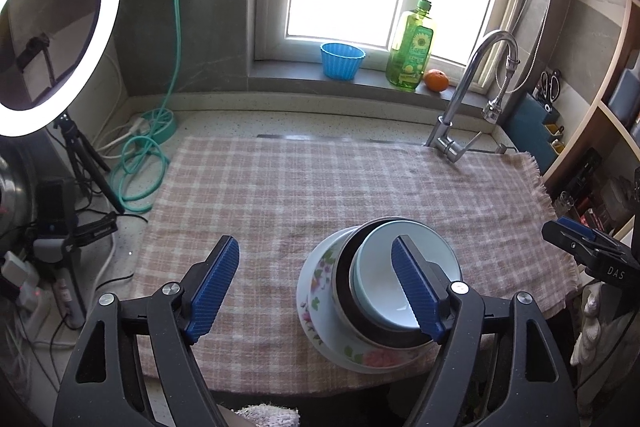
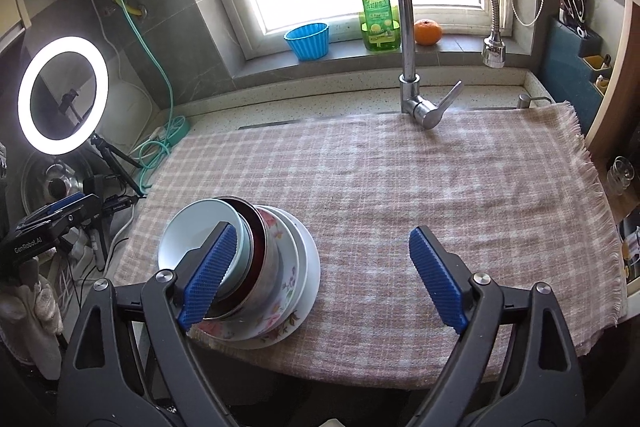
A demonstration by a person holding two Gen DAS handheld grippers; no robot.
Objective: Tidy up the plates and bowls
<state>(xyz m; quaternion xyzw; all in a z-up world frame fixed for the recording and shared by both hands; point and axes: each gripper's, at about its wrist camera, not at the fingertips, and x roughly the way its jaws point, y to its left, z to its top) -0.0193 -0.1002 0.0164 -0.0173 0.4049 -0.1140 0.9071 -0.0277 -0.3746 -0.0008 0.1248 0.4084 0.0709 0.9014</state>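
Hovering both grippers over the worktop (image 2: 420, 163), I have nothing in hand. The left gripper (image 1: 316, 287) has its fingers (image 1: 214, 287) spread wide and bare; only checked cloth (image 1: 320, 179) shows between them. The right gripper (image 2: 322, 273) is the same: fingers (image 2: 436, 277) released, cloth in the gap.

The stack (image 1: 376, 291) sits near the front edge of the cloth, between the two grippers. From the left wrist it lies behind the right-hand finger, which cuts across the top bowl; from the right wrist it lies behind the left-hand finger. Neither finger looks to be touching it, though overlap hides the exact gap.

Order, bottom up: a plain white plate (image 2: 310, 267), a floral plate (image 1: 320, 283), a dark-rimmed bowl (image 1: 348, 279), then a pale bowl (image 2: 196, 231) nested inside. Widest at the bottom, smallest on top, so the pile nests and seems steady. I judge that is why it sits as one tower: it takes little room and leaves the rest of the cloth free.

No other dishes show on the cloth, so the sorting looks done or close to it. The cloth probably cushions the crockery and stops it sliding.

Both grippers point down at a slant, flanking the stack, which fits letting go rather than reaching in.
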